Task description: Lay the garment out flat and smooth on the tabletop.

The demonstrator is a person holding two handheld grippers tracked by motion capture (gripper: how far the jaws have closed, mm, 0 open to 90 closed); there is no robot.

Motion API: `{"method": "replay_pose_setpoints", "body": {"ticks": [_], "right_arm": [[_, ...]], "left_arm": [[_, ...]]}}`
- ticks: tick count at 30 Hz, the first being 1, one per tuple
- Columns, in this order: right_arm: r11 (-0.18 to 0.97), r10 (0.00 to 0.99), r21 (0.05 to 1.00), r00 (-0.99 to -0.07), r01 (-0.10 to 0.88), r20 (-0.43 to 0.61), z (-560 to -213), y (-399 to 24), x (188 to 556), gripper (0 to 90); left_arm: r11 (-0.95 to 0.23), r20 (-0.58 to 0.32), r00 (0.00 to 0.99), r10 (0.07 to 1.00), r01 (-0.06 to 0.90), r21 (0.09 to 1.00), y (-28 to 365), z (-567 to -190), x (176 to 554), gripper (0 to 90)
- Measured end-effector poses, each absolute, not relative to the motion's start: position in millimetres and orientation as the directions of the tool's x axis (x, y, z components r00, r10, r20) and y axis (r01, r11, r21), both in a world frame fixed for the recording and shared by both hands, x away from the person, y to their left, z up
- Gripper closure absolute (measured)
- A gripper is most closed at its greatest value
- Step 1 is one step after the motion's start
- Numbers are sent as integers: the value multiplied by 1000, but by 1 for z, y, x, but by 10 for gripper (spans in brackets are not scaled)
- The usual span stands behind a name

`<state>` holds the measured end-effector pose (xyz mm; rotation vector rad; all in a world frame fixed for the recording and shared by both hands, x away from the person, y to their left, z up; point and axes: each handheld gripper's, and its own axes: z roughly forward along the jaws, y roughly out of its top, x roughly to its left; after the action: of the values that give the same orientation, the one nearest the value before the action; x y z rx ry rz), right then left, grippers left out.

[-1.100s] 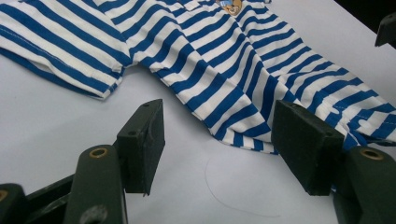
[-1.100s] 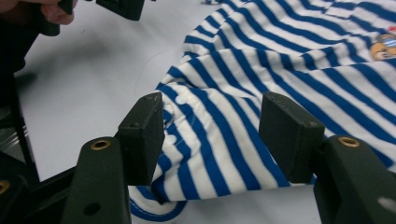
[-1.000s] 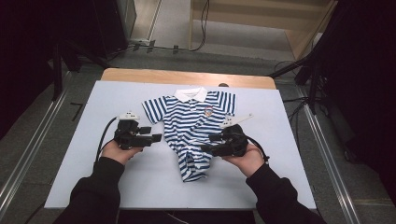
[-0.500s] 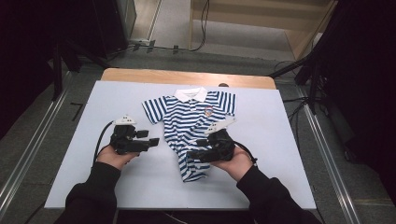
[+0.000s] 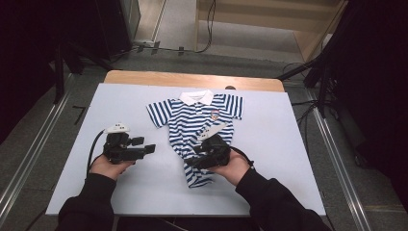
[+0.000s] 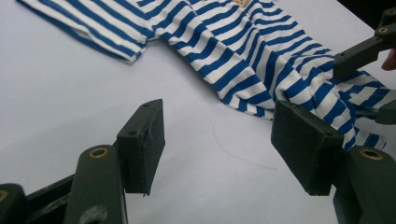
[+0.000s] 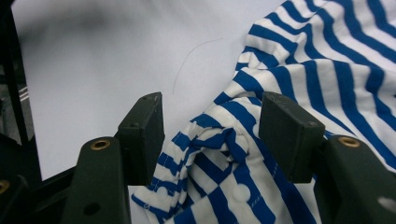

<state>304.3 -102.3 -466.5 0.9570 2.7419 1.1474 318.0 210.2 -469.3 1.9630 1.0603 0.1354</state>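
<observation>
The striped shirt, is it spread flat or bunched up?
Partly both: the striped shirt has its collar and sleeves spread flat, while its lower end is bunched into creases between the right gripper jaws.

Shirt (image 5: pixel 192 120) chest emblem (image 5: pixel 214 114) illegible

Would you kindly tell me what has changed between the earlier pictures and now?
Both hands drew back toward the person. The right gripper slid down to the bunched hem of the striped shirt, jaws open around it. The left gripper, open and empty, shifted slightly. The shirt's collar and sleeves stayed put.

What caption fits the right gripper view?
Open right gripper poised over the bunched hem of a blue-striped shirt.
</observation>
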Motion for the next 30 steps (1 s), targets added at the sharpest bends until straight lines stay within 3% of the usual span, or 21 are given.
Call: {"method": "replay_pose_setpoints", "body": {"ticks": [5, 14, 30], "right_arm": [[601, 547, 589, -815, 540, 190, -485, -93, 313, 395], [638, 528, 554, -828, 534, 190, -488, -92, 318, 743], [474, 564, 658, -776, 585, 284, -449, -144, 321, 756]], "left_arm": [[-232, -293, 609, 737, 635, 737, 218, -470, 315, 355], [-222, -290, 596, 748, 638, 737, 224, -471, 313, 355], [-245, -291, 617, 731, 635, 732, 213, -473, 322, 355]]}}
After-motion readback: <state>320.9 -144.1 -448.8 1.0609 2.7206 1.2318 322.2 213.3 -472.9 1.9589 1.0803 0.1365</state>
